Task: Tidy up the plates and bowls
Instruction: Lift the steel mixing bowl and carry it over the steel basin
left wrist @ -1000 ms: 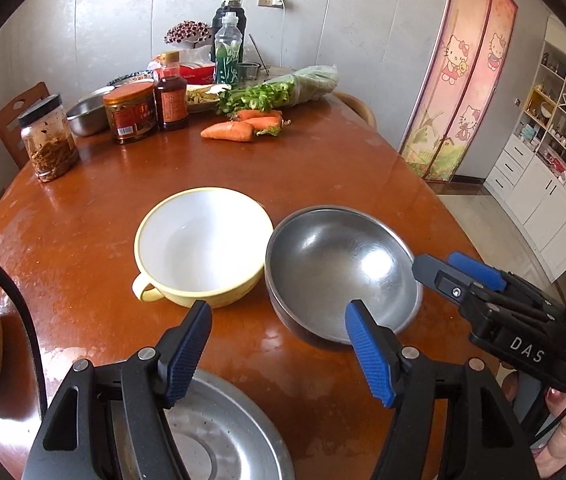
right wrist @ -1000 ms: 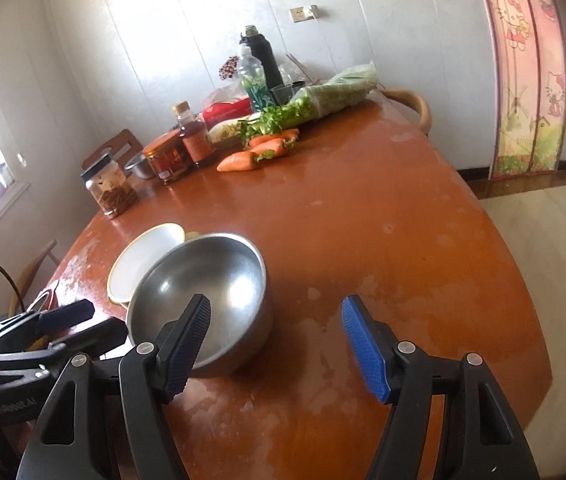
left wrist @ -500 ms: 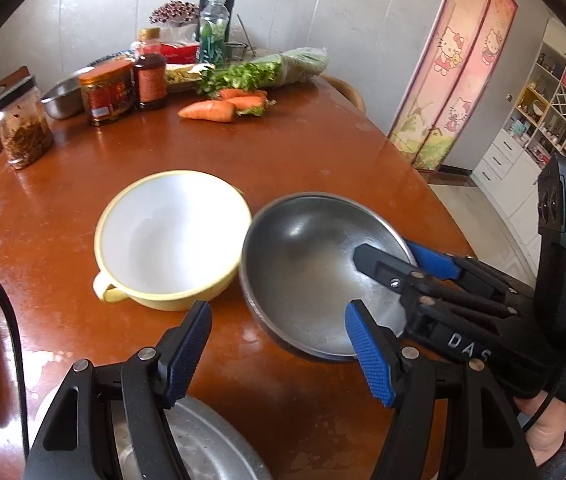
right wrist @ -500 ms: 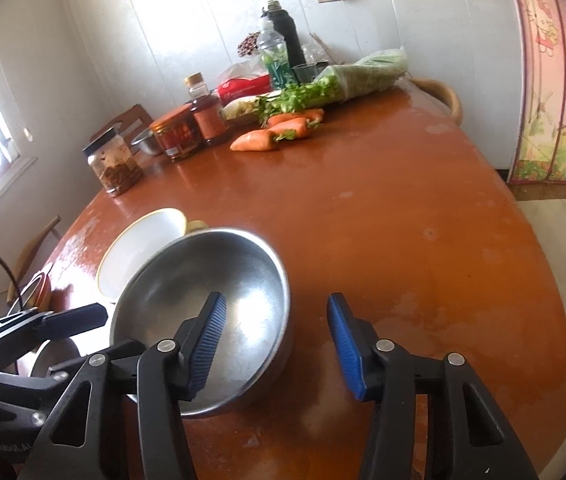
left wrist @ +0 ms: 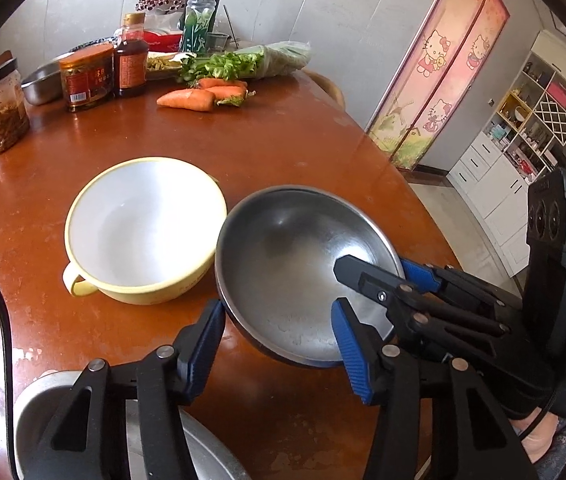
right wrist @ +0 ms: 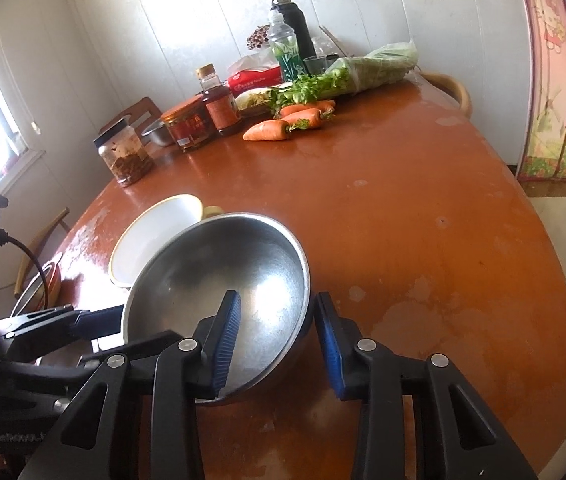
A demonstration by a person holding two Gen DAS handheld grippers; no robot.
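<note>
The right gripper (right wrist: 275,340) has just closed on the near rim of the steel bowl (right wrist: 239,272), one pad inside and one outside the wall, and the bowl sits tilted on the round wooden table (right wrist: 423,220). The left gripper (left wrist: 279,344) has also been closing, its pads straddling the bowl's near-left rim; whether they press the metal yet I cannot tell. The risk, as I judge it, is the thin, slick wall: a pinch on one edge could let the bowl swing or slip out once lifted. Two grips pulling unevenly could twist it loose. The yellow enamel bowl (left wrist: 143,228) with its handle lies just beside the steel one, nearly touching, so a swing could knock it. A steel plate (left wrist: 123,440) lies beneath the left gripper, near the table edge.
</note>
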